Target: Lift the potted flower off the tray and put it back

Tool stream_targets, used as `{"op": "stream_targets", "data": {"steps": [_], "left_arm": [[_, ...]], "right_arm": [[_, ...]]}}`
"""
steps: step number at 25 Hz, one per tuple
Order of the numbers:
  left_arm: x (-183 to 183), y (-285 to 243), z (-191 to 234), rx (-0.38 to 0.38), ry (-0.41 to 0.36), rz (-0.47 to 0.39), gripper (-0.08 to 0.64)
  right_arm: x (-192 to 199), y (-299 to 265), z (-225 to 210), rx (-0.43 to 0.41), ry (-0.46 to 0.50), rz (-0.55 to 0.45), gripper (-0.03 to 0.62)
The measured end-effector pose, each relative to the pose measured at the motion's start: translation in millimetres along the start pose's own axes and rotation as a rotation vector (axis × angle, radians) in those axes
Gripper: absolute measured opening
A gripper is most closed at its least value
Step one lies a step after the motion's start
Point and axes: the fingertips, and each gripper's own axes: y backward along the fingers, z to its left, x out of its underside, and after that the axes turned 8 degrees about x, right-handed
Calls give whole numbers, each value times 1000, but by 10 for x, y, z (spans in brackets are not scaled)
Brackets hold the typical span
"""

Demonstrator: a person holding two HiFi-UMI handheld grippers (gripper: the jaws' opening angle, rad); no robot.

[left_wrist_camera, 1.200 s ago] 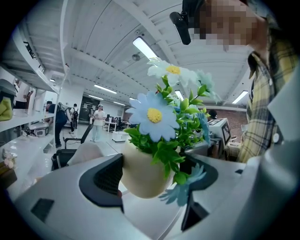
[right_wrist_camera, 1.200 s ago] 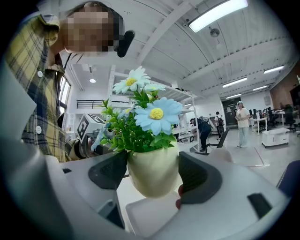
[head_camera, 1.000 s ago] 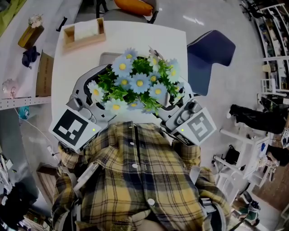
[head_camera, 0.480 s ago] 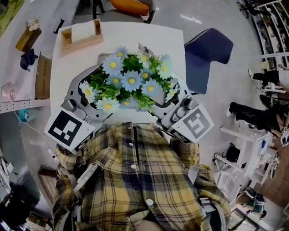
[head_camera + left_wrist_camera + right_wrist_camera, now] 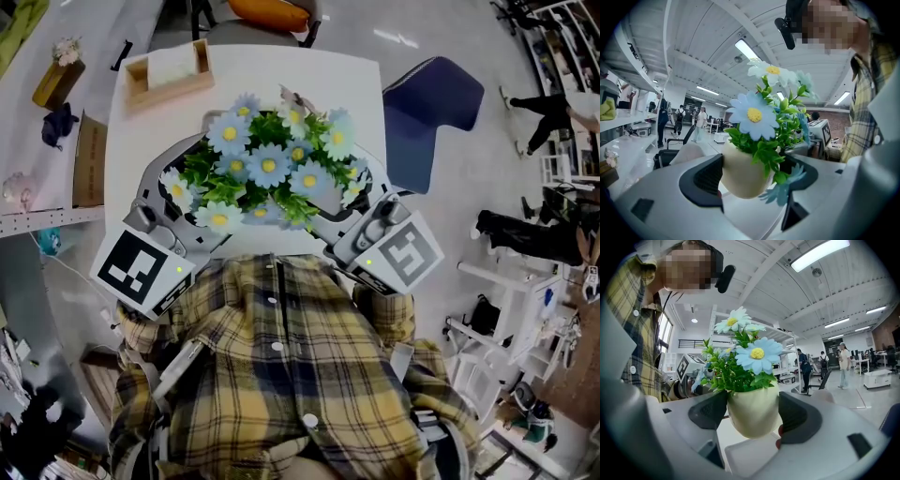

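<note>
The potted flower (image 5: 267, 169), pale blue daisies with green leaves, hangs above the white table (image 5: 352, 84) and hides most of the grey tray (image 5: 210, 125). Both grippers hold it from either side; their marker cubes show at the left (image 5: 141, 269) and right (image 5: 401, 255). In the left gripper view the cream pot (image 5: 740, 180) sits between the dark pads of my left gripper (image 5: 750, 180), clear of any surface. The right gripper view has the same pot (image 5: 753, 404) clamped by my right gripper (image 5: 753, 417), with the left gripper's cube (image 5: 686, 367) behind it.
A wooden box (image 5: 169, 70) stands at the table's far edge. A blue chair (image 5: 431, 112) is to the right and an orange seat (image 5: 272, 11) beyond the table. A shelf with a cardboard box (image 5: 92, 155) runs along the left. People walk in the background.
The flower and both grippers have shifted a little left and away from my body, with the pot still held between the two grippers.
</note>
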Motion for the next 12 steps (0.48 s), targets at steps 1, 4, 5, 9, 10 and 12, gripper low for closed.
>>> {"op": "stream_targets", "data": {"steps": [1,4,5,9,10,12], "left_arm": [[0,0,1,1,-1,1,367],[7,2,1,2,-4,1,367],[9,4,0,2,-5,1,367],[4,8,0,3,-7,0,367],[4,9,1,3,-7,0,367],[5,9,3,1,-9,1,367]], "right_arm": [[-6,-2,-11,4,7,-8,344],[5,-1,-12,7,1,-9,344],[3,-2,-14,9,0,-14,344],[-10,-6,-17,13,8,-25,344],[-8,-6,-16,13,6,-23,344],[7,-5,-3,10,-3,-10,344]]}}
